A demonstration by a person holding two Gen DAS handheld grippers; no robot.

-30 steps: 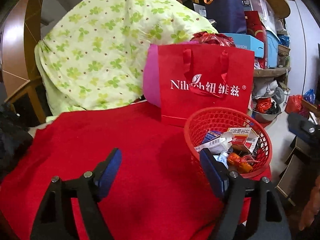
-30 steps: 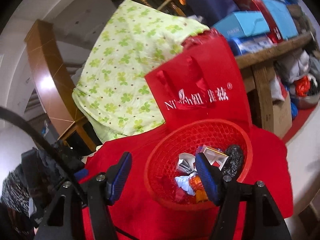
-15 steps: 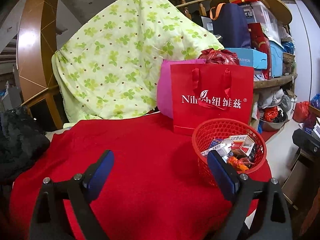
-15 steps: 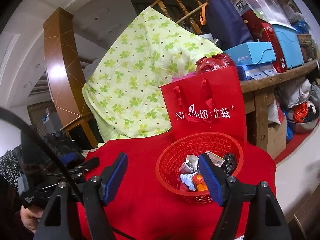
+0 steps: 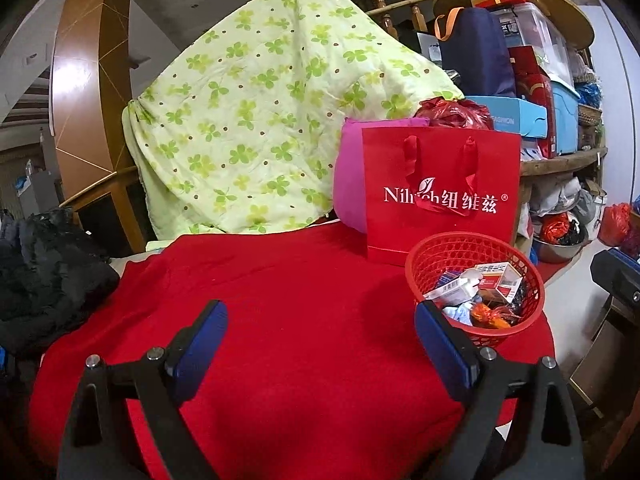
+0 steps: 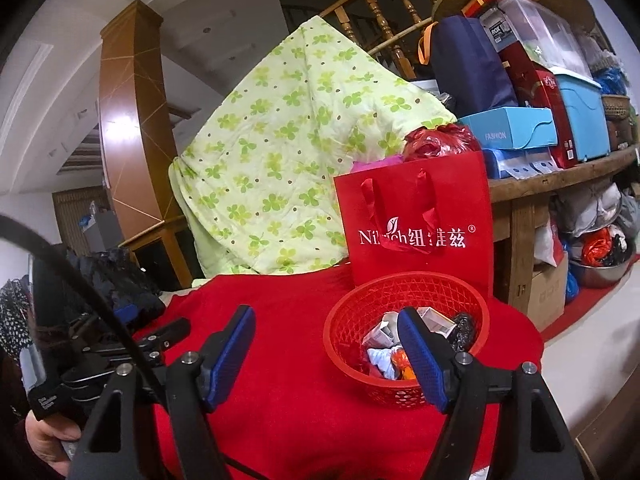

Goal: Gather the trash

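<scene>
Your left gripper is released, its blue-padded fingers spread wide with nothing between them, filling the bottom of the left wrist view above the red tablecloth. Your right gripper is likewise spread and holds nothing; in its own view it sits at bottom centre, and its right-hand finger overlaps the red mesh basket in the picture.

That basket stands on the cloth at the lower right of both views, near the table's right edge. The trash lies inside it: a small white-and-red carton, a crumpled orange wrapper, a pale blue scrap and a black crinkled piece.

Just behind the basket stands a red paper gift bag with white lettering, upright, and a magenta cushion is tucked against its left side. A green clover-print quilt is draped across the upper centre. At the lower left of the right wrist view you can see your left gripper's dark body.
</scene>
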